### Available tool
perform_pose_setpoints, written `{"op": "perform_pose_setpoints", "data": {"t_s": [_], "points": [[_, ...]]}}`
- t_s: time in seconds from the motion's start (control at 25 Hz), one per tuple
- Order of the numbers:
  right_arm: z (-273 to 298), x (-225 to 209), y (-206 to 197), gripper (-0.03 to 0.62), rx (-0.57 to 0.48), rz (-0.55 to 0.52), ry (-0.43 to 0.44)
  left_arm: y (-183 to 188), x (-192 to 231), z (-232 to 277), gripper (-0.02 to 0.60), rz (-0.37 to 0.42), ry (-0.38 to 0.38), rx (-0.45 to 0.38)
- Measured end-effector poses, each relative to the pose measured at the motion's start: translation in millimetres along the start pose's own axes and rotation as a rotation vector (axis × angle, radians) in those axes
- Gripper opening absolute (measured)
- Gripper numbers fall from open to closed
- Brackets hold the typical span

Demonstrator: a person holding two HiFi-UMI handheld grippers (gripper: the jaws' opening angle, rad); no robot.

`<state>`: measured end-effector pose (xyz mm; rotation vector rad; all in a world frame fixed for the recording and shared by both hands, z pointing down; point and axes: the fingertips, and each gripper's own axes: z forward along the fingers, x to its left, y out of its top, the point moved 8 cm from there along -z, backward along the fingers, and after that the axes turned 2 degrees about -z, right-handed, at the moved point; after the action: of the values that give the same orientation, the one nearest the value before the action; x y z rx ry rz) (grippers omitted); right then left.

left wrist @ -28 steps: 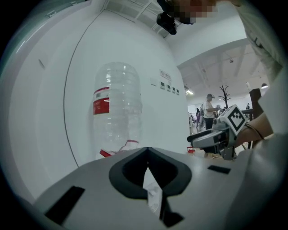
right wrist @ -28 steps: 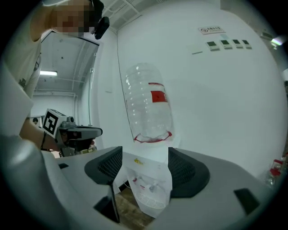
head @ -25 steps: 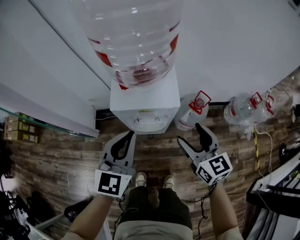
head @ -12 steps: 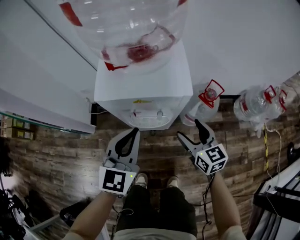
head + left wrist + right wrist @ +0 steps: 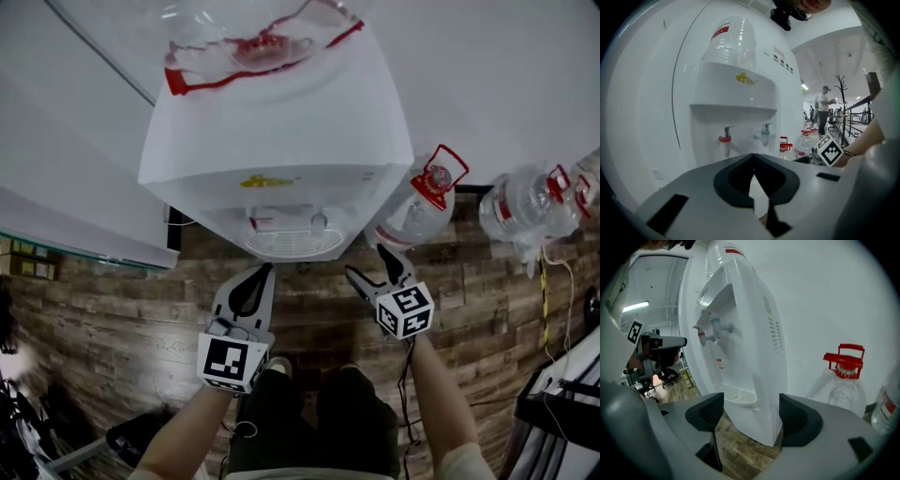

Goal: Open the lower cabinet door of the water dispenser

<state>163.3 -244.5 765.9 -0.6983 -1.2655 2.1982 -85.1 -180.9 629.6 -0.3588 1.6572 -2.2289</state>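
The white water dispenser (image 5: 281, 131) stands against the wall with a clear bottle on top. Its red and blue taps (image 5: 725, 139) and drip grille (image 5: 286, 244) face me. Its lower front is hidden below the overhanging top in the head view and behind the jaws in the left gripper view. My left gripper (image 5: 261, 270) is shut and empty, held just in front of the grille. My right gripper (image 5: 367, 262) hangs off the dispenser's right front corner (image 5: 761, 425); its jaws are opening, with nothing held between them.
Spare water bottles with red handled caps (image 5: 427, 197) (image 5: 534, 202) lie on the wooden floor (image 5: 112, 309) right of the dispenser. A shelf edge with boxes (image 5: 37, 253) is at the left, cables (image 5: 548, 281) at the right. A person (image 5: 824, 105) stands far off.
Both grippers have sunk lower in front of the dispenser, which now looms larger in the head view. The right jaws have spread slightly wider.
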Motion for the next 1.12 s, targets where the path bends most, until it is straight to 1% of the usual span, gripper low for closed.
{"op": "perform_pose_setpoints", "data": {"t_s": [0.2,0.28,0.44,0.68,0.76,0.84,0.92,1.0,1.12], "points": [[39,-15,-41,0.373,0.023,0.000,0.003,-52,-3,17,0.006,-0.004,-0.062,0.045],[54,-17,-54,0.373,0.037,-0.015,0.009,-68,-1,22,0.006,0.001,-0.063,0.069],[81,-29,-72,0.374,0.060,-0.047,0.002,-89,2,31,0.006,-0.012,-0.058,0.073],[116,-41,-84,0.373,0.056,-0.010,0.010,-109,12,41,0.006,-0.007,-0.036,0.091],[121,-41,-82,0.383,0.049,-0.028,0.021,-112,14,43,0.006,-0.011,-0.039,0.093],[122,-40,-80,0.371,0.051,-0.054,0.040,-112,15,45,0.006,-0.004,-0.052,0.095],[122,-38,-79,0.329,0.066,-0.083,0.054,-111,14,46,0.006,0.003,-0.070,0.099],[121,-36,-78,0.331,0.088,-0.095,0.053,-111,13,46,0.006,0.001,-0.076,0.105],[121,-33,-75,0.321,0.118,-0.071,0.023,-110,14,44,0.006,-0.010,-0.075,0.114]]}}
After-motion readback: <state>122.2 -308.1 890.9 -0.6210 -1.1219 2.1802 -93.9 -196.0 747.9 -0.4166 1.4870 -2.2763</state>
